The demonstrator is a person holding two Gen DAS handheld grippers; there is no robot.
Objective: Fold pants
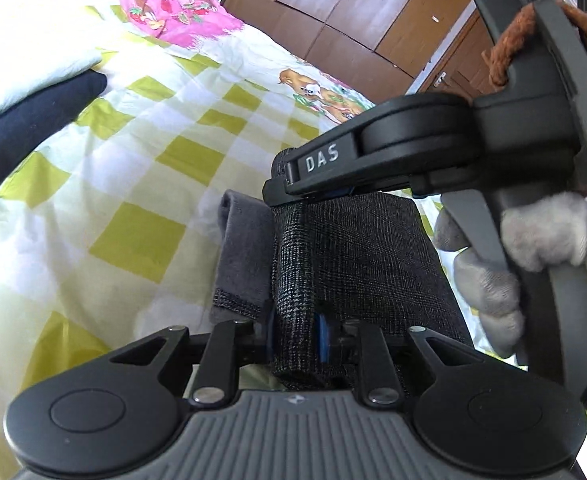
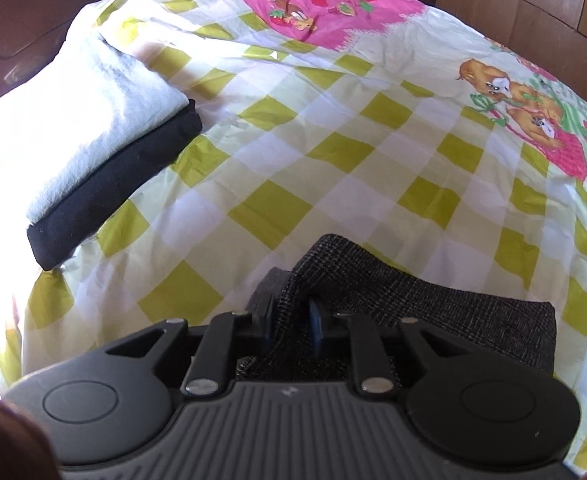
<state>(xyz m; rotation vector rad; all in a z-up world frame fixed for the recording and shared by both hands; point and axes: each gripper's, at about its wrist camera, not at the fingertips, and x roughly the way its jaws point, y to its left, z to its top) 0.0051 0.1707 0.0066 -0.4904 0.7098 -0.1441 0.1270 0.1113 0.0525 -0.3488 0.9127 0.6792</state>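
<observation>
Hanging folded above the bed (image 2: 333, 152), dark checked pants (image 1: 357, 256) are pinched at one edge by left gripper (image 1: 297, 336) and right gripper (image 2: 291, 322), both clamped tight. Checkered bedsheet below; folded clothes stack (image 2: 105, 160) left; wooden cabinets (image 1: 357, 12) behind.

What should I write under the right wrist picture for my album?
Right hand-held gripper pinching dark checked pants above a yellow-checked bedsheet.
</observation>
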